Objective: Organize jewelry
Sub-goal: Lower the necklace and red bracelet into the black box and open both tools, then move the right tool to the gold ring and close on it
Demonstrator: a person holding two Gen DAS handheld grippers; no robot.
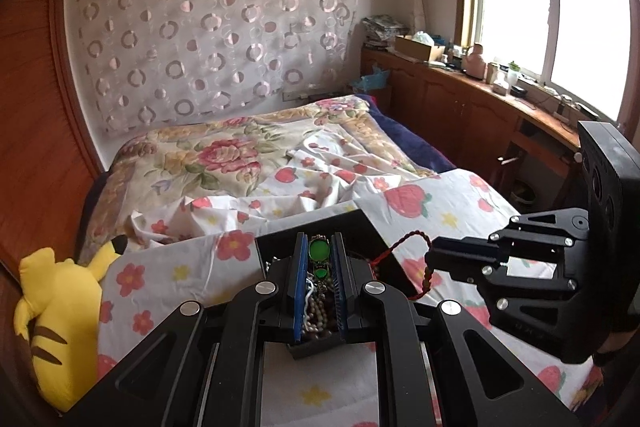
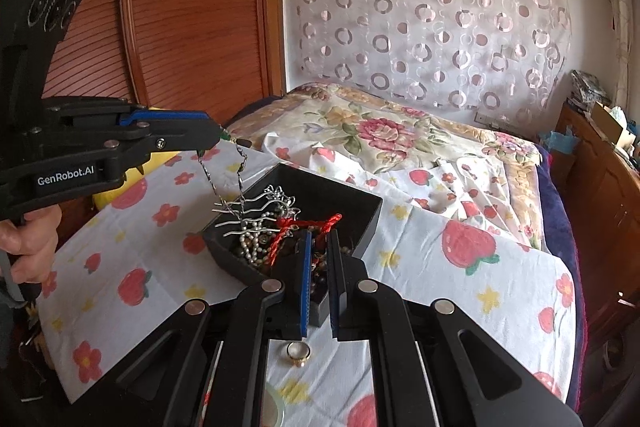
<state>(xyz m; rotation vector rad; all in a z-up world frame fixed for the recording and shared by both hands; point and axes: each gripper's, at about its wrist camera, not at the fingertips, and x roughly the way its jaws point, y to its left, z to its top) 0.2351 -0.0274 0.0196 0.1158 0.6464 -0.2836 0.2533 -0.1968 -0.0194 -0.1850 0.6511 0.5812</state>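
While both tongs are nearly closed, each has hold of a different strand from the same heap. The left tongs (image 2: 219, 138) pinch the top of a silver chain necklace (image 2: 240, 163), whose links hang down from the tips into the black jewelry box (image 2: 366, 223); in the left wrist view a green-stone piece (image 1: 319, 251) shows between the blue pads, though whether it belongs to that chain I cannot tell. The right tongs (image 1: 430, 261) are shut on a red braided cord (image 1: 408, 238), which loops from the tips back down toward the box. Holding the two strands apart like this is probably meant to tease them free of the tangle, so each can be laid out separately.

Inside the box lie a silver hair comb (image 2: 260, 207), pearl beads (image 2: 250, 247) and darker beads, all mixed together. The box rests on a strawberry-print sheet (image 2: 460, 279) spread over the bed, toward its near edge. A gold ring (image 2: 298, 351) lies on the sheet just outside the box, nearer still to that edge, already separated.

Both tools point down at a slant toward the box. A hand (image 2: 28, 243) grips the left tool's handle from below, at the left side of the bed, with a yellow plush toy (image 1: 60, 311) near that edge.
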